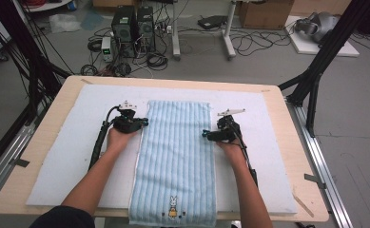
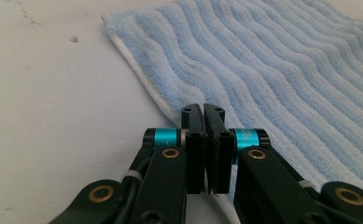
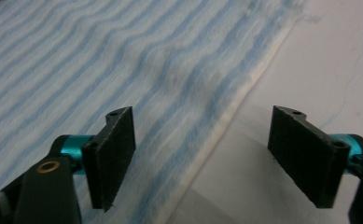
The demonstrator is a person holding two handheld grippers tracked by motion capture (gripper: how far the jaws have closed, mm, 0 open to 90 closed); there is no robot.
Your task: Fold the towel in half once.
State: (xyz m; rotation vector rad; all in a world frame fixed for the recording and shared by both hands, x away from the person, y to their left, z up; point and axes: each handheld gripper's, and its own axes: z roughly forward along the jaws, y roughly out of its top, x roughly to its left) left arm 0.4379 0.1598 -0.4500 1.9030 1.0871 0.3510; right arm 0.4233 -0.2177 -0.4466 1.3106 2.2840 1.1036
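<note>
Table (image 1: 44, 128): light wood top, lying under a white mat (image 1: 78, 142) that is covering most of it.
L forearm: coming in from btm of high view, angling up toward towel's left edge.
Left gripper (image 1: 144, 122): resting at left long edge of towel, abt a third of the way down from far end, pointing inward across the cloth. In left gripper view (image 2: 204, 112), jaws pressing together w/ no gap showing, tips sitting right over the white hem; cannot tell whether any cloth is being pinched betw. them.
Towel (image 1: 175, 152): light-blue ribbed terry, lying flat & lengthwise down centre of mat, far end near middle of table, near end hanging just over the front edge. In left gripper view (image 2: 282, 70), far corner lying flat on mat. In right gripper view (image 3: 123, 60), ribs running diagonally, white hem passing betw. the jaws.
Rabbit motif (image 1: 173, 208): small white figure w/ orange, sitting near towel's near end.
Right gripper (image 1: 205, 135): lying at right long edge of towel, roughly level w/ the left one, pointing inward. In right gripper view (image 3: 202, 154), jaws standing wide apart, gripping nothing; one pad hovering over blue cloth, other over bare mat.
R forearm: coming in from btm, angling up to towel's right edge.
</note>
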